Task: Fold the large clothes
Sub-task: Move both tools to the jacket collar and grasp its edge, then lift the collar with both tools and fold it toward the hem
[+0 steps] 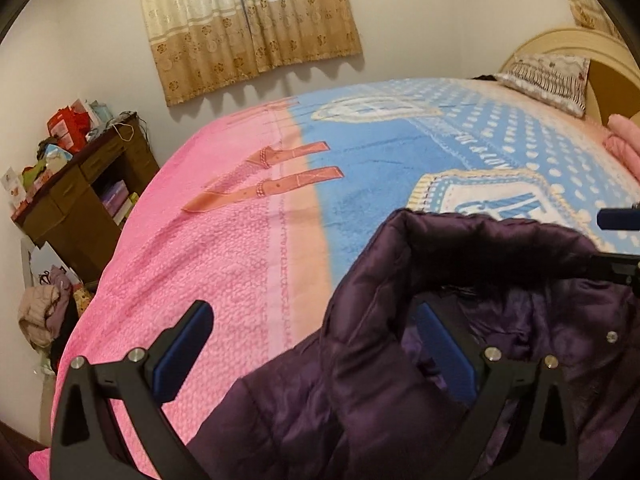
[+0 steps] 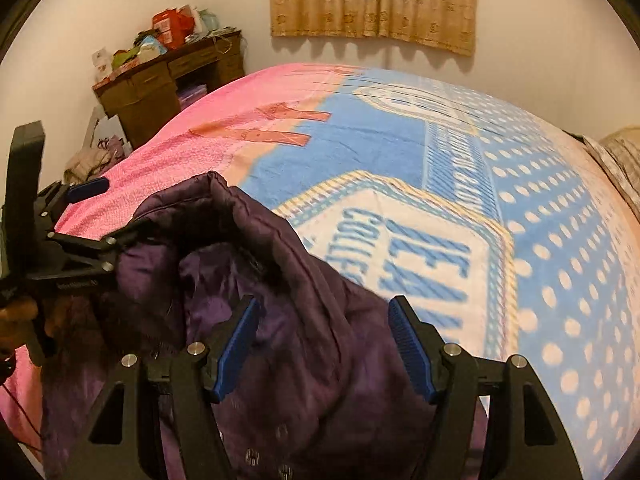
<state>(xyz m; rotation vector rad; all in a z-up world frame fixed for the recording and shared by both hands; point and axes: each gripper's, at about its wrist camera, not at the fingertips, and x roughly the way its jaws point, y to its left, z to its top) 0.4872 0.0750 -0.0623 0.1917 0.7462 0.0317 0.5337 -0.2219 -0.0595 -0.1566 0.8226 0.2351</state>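
Observation:
A dark purple padded jacket (image 1: 400, 360) lies bunched on the bed, its collar edge standing up in a ridge (image 2: 224, 200). My left gripper (image 1: 316, 350) is open wide. Its left pad (image 1: 188, 352) hangs free over the pink blanket, and its right pad (image 1: 444, 348) sits inside a fold of the jacket. The left gripper (image 2: 108, 216) also shows in the right wrist view, held by a hand (image 2: 16, 320). My right gripper (image 2: 324, 344) is open, with jacket fabric (image 2: 320, 360) lying loosely between its blue pads. It shows again at the edge of the left wrist view as the right gripper (image 1: 616, 242).
The bed carries a pink and blue blanket (image 1: 248, 248). A pillow (image 1: 548, 76) leans on the headboard. A brown desk (image 1: 80, 200) loaded with boxes stands by the wall, with a heap of clothes (image 1: 44, 312) on the floor below it. Curtains (image 1: 248, 28) hang behind.

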